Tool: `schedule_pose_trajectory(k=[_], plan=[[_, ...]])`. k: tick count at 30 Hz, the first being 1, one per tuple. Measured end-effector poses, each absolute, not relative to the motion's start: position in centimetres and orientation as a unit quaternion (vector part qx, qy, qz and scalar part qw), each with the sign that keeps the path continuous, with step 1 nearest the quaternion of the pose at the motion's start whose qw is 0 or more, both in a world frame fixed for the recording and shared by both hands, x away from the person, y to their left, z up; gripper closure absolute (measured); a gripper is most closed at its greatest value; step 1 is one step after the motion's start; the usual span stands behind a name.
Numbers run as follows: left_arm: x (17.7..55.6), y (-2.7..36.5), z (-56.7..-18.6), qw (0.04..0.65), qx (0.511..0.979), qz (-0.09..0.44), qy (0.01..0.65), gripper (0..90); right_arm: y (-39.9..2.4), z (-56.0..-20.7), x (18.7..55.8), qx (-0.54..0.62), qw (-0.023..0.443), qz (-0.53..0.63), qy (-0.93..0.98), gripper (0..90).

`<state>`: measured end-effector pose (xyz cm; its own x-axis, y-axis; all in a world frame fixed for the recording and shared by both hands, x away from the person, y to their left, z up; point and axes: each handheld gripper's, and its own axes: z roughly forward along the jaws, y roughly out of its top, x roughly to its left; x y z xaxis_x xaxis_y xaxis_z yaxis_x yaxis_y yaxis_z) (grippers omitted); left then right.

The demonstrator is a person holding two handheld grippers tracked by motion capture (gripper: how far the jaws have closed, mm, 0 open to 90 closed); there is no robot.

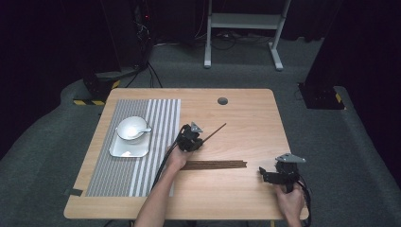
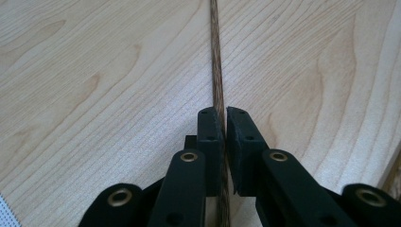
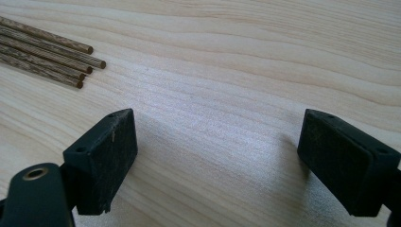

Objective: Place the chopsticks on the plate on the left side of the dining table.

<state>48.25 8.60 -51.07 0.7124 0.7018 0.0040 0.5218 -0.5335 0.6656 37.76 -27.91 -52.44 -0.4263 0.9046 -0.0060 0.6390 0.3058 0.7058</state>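
Jaws of our left gripper (image 1: 195, 134) pinch one dark chopstick (image 1: 215, 131) above the table (image 1: 246, 113) in the high view, our right gripper (image 1: 273, 175) resting near the chopstick bundle (image 1: 213, 164). Along the left gripper view, the chopstick runs between closed pads. Our right gripper view shows wide-open jaws holding nothing, beside the bundle's ends.

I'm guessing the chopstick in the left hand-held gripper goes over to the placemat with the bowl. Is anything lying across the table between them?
Nothing visible does. The left hand-held gripper is shut on the chopstick, and only bare table lies between it and the striped placemat. The remaining chopsticks lie nearer the person, off that path.
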Motion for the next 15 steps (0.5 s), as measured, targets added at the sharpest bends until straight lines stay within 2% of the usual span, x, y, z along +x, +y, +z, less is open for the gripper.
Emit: schedule_pose_trajectory(k=[15], plan=[[48.42, 8.84, -51.14, 0.335, 0.87, 0.136, 0.335, 84.4, -27.9, -52.44, 37.76, 0.494, 0.207, 0.321, 0.781, 12.5]])
